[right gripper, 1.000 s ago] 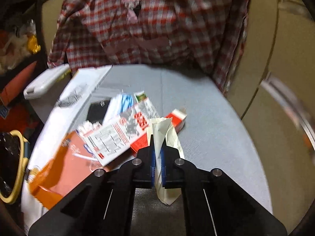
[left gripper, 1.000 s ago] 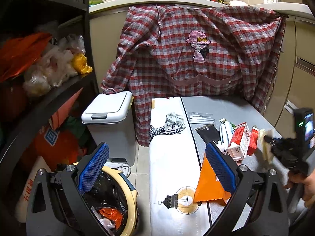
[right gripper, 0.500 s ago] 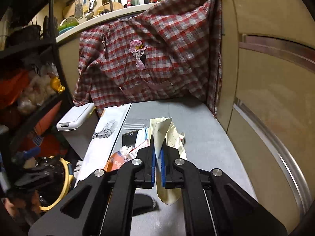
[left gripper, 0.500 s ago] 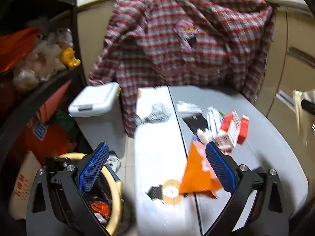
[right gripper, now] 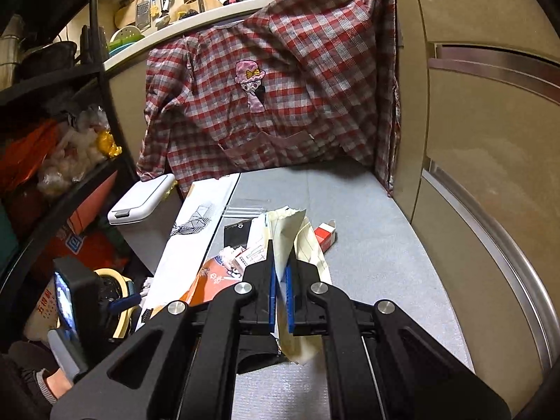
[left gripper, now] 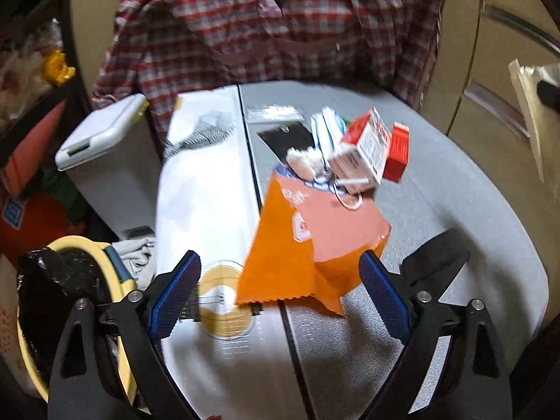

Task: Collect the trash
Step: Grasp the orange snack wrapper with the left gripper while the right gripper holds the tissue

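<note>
Jaws pinch one paper scrap [right gripper: 301, 234].

left gripper [left gripper: 280, 294]: jaws spread wide | right gripper [right gripper: 279, 292]: jaws nearly closed, raised, pointing forward

Bare grey surface [right gripper: 367, 255] lies open right of the litter. A crumpled orange foil wrapper [left gripper: 308, 241] fills the gap ahead of the wide-spread left tool [left gripper: 280, 297], with red-and-white cartons [left gripper: 367, 147] piled behind it. The hanging red plaid shirt [right gripper: 273, 105] closes the far end.
</note>
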Motion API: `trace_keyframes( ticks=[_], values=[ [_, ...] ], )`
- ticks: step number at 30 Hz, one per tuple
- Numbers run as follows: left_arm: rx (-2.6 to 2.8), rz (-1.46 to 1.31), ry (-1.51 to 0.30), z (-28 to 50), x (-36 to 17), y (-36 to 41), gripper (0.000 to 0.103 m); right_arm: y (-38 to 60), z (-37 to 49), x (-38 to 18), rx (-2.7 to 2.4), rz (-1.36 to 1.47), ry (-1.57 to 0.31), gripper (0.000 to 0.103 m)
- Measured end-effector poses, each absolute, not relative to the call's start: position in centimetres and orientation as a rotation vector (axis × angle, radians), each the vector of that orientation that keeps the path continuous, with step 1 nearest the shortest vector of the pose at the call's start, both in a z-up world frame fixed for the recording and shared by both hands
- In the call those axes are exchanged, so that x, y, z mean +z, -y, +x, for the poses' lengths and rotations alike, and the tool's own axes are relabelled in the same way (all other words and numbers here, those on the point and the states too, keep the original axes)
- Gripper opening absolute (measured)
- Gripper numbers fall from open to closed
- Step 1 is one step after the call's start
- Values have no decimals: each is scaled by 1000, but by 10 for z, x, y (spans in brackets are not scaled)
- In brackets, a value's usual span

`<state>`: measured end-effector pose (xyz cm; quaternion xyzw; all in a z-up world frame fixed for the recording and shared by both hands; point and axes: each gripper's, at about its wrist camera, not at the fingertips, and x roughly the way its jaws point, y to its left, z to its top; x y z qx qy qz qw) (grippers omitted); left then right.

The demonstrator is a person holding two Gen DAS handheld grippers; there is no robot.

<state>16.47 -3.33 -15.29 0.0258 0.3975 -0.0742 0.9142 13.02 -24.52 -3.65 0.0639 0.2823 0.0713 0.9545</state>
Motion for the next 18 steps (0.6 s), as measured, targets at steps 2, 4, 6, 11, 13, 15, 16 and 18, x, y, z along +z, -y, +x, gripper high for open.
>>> trace_keyframes(
  ticks=[2,4,6,11,13,15,16,18],
  values=[
    [-162,58,-841,169,-160,37,85,249,132,-38,134,136,-581,5],
    [-169,65,-865,173,-167,39,77,254,133,-40,119,147,-590,5],
    [-187,65,-888,177,-171,42,60,259,136,-42,109,159,-599,5],
    [-232,101,-874,175,-167,49,12,263,137,-46,85,151,-604,5],
    [-238,83,-875,175,-163,47,8,263,137,-47,82,145,-602,5],
    [-237,56,-869,172,-155,41,4,263,137,-46,82,144,-599,5],
    [-238,39,-868,170,-151,37,4,263,137,-46,80,143,-596,5],
    [-240,8,-862,166,-142,31,4,265,137,-45,82,146,-594,5]
  ],
)
